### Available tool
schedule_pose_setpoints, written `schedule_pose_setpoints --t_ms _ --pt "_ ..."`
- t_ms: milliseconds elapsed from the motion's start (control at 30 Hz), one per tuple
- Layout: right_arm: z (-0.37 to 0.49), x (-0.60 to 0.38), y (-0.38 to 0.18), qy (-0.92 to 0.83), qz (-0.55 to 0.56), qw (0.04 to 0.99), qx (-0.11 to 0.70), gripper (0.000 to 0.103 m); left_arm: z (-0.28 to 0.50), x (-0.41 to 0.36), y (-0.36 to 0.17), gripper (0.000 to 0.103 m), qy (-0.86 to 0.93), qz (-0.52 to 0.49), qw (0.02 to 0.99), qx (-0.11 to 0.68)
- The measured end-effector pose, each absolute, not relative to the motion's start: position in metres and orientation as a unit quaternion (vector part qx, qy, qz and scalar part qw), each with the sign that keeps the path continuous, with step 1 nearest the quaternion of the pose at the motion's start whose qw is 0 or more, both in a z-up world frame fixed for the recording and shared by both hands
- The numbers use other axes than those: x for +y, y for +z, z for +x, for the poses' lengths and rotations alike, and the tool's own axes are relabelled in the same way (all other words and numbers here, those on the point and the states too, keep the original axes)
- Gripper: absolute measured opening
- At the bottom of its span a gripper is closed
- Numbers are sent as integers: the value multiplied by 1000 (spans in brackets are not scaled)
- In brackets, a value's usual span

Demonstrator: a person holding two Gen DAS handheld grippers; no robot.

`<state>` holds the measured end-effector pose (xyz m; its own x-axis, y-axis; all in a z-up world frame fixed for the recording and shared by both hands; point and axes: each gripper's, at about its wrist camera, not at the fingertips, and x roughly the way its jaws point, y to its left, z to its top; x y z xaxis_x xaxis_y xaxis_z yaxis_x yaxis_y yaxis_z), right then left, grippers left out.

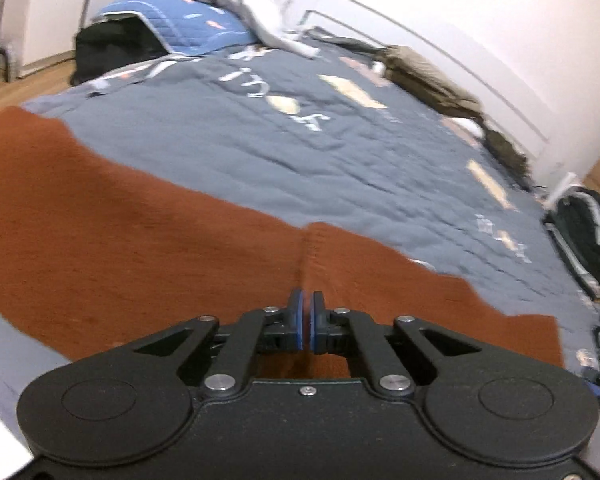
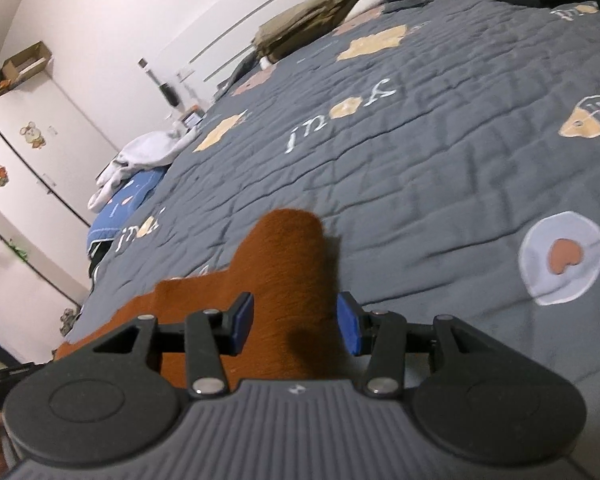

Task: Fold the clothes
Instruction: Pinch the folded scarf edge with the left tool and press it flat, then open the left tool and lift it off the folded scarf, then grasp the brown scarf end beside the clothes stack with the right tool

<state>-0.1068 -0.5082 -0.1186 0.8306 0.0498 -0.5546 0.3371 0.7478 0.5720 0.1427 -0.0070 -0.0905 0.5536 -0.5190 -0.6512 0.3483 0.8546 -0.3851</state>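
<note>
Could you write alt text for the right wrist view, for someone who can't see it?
An open gripper straddles a rust-brown garment on a grey quilt, its blue pads either side of the cloth.

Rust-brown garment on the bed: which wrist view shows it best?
The left wrist view: the rust-brown garment spreads wide across the grey quilt, with the left tongs pinched shut on its fabric. The right wrist view shows only a narrow sleeve-like part running between the open right tongs.
</note>
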Motion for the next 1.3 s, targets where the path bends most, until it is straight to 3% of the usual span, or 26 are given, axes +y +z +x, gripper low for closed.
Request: schedule_pose_setpoints --t_ms 367,433,467,500,700,967,1300 --pt "-95 -503 -120 -66 334 894 293 51 121 -24 -81 8 -316 -101 859 389" --pt "-96 -509 -121 -70 338 891 295 53 109 -37 -76 24 -342 -97 853 382" --pt "-97 -512 -121 -72 340 889 297 53 103 -43 -74 40 -355 -94 849 379" --pt "-97 -515 -122 -73 343 888 297 53 96 -49 -72 47 -369 -93 845 376" --pt "-87 -522 -132 -50 360 876 317 57 58 -91 -68 49 -447 -93 806 376" --pt "-74 -509 -140 -24 341 878 336 61 20 -139 -88 51 -468 -6 788 400" --pt "-66 -505 -149 -17 323 877 356 65 8 -159 -94 51 -482 24 779 401"
